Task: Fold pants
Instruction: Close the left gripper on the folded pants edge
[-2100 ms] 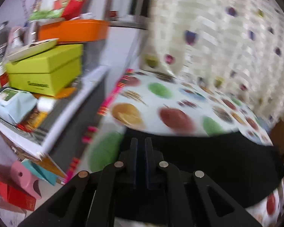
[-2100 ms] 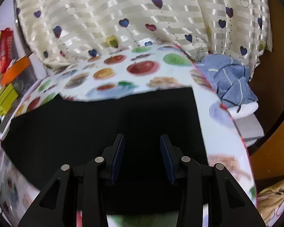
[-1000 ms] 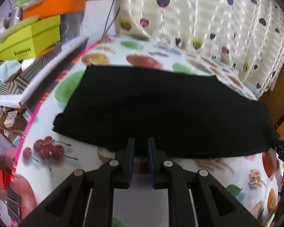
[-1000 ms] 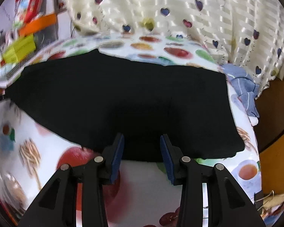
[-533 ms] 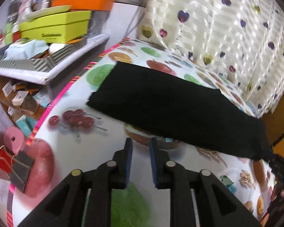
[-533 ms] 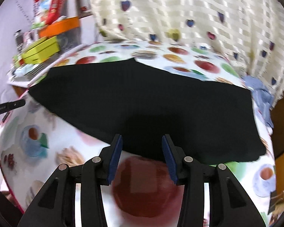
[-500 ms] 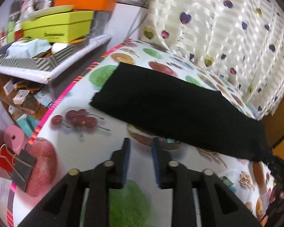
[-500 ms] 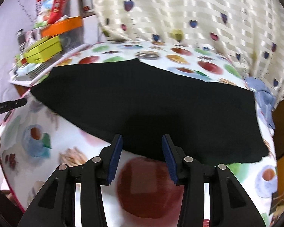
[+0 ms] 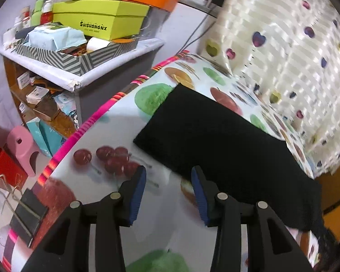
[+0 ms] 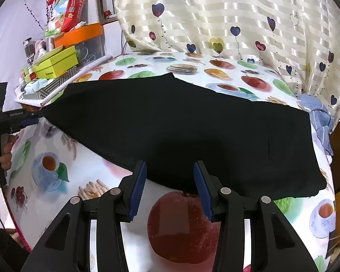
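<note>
Found the left gripper (image 9: 166,181) spread, nothing between its pads. A second ago saw it almost pressed together at the near hem of the pants (image 9: 215,136). Jaws had just been opening, off the cloth and over bare tablecloth (image 9: 115,122). Saw the view rolled since then, with the pants' near corner now at 12 o'clock just beyond the fingertips and the rest running off toward 3 o'clock.

Found the right gripper (image 10: 168,179) also spread and empty, as a second ago, poised at the near hem with the black band stretching from 9 to 3 o'clock.

Left the pants flat on the table as one long doubled strip, touched by neither tool.

Judged the lengthwise fold done and released, with a crosswise fold probably due next, needing a fresh pinch at one end.
</note>
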Available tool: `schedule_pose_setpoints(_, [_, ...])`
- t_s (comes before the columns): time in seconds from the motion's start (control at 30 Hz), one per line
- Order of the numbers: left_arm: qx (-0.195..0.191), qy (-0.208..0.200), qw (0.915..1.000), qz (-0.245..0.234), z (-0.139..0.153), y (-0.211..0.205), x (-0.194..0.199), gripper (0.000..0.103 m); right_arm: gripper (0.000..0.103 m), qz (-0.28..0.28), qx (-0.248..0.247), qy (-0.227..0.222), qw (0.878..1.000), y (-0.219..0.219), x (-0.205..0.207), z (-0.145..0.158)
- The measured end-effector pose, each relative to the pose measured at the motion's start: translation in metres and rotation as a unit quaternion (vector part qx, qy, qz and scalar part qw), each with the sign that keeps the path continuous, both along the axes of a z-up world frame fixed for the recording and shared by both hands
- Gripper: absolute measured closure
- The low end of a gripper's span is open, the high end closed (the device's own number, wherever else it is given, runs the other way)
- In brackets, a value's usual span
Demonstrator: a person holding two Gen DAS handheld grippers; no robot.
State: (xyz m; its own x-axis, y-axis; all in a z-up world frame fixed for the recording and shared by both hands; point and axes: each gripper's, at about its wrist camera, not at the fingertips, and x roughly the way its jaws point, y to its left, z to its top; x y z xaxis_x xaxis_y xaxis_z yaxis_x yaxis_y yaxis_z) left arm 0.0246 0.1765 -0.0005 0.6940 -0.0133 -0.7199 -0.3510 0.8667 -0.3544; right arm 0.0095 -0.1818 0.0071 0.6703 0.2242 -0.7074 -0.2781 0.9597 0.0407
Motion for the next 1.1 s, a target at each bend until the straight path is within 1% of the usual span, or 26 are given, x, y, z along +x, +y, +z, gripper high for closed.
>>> schedule_pose_setpoints(0.17, [0.019,0.006,0.9991,0.038,-0.001,-0.002,0.015,0.058,0.058,-0.002,0.002,-0.002,1.0,-0.003,0.003,0.002])
schedule_pose_setpoints(0.27, [0.054,0.016,0.9971,0.051,-0.001,-0.008,0.024,0.058,0.058,-0.005,0.002,-0.006,1.0,-0.005,0.006,0.004])
schedule_pose_setpoints(0.33, [0.082,0.031,0.9947,0.054,-0.001,-0.014,0.03,0.058,0.058,-0.008,0.001,-0.007,1.0,-0.007,0.008,0.005])
schedule_pose_setpoints(0.4, [0.099,0.041,0.9928,0.054,-0.001,-0.018,0.035,0.058,0.058,-0.011,0.002,-0.009,1.0,-0.009,0.01,0.006])
schedule_pose_setpoints(0.43, [0.104,0.044,0.9921,0.054,-0.001,-0.019,0.037,0.058,0.058,-0.012,0.003,-0.009,1.0,-0.01,0.011,0.006])
schedule_pose_setpoints(0.5, [0.112,0.048,0.9913,0.051,-0.001,-0.02,0.039,0.066,0.058,-0.017,0.006,-0.009,1.0,-0.012,0.012,0.005])
schedule_pose_setpoints(0.57, [0.111,0.045,0.9919,0.041,0.0,-0.021,0.04,0.076,0.058,-0.019,0.009,-0.006,1.0,-0.014,0.013,0.003])
schedule_pose_setpoints(0.6, [0.112,0.044,0.9921,0.036,0.0,-0.022,0.041,0.079,0.058,-0.021,0.01,-0.005,1.0,-0.015,0.013,0.002])
schedule_pose_setpoints(0.63, [0.109,0.042,0.9927,0.028,0.0,-0.023,0.041,0.087,0.058,-0.022,0.01,-0.004,1.0,-0.016,0.013,0.002])
schedule_pose_setpoints(0.67, [0.107,0.04,0.9931,0.025,0.0,-0.024,0.042,0.089,0.058,-0.023,0.011,-0.003,1.0,-0.017,0.013,0.001])
schedule_pose_setpoints(0.73, [0.101,0.036,0.994,0.022,0.001,-0.024,0.042,0.091,0.058,-0.026,0.014,-0.003,1.0,-0.019,0.013,0.001])
schedule_pose_setpoints(0.83, [0.077,0.021,0.9967,0.016,0.005,-0.019,0.039,0.092,0.058,-0.031,0.016,-0.004,0.999,-0.023,0.012,0.002])
schedule_pose_setpoints(0.93, [0.057,-0.009,0.9983,0.006,0.016,-0.018,0.033,0.093,0.058,-0.038,0.022,-0.003,0.999,-0.028,0.013,0.001])
schedule_pose_setpoints(1.0, [0.042,-0.034,0.9985,-0.01,0.027,-0.021,0.031,0.094,0.058,-0.041,0.027,-0.001,0.999,-0.031,0.015,0.001])
schedule_pose_setpoints(1.1, [0.035,-0.061,0.9968,-0.038,0.043,-0.033,0.031,0.094,0.058,-0.046,0.032,-0.001,0.998,-0.033,0.016,0.001])
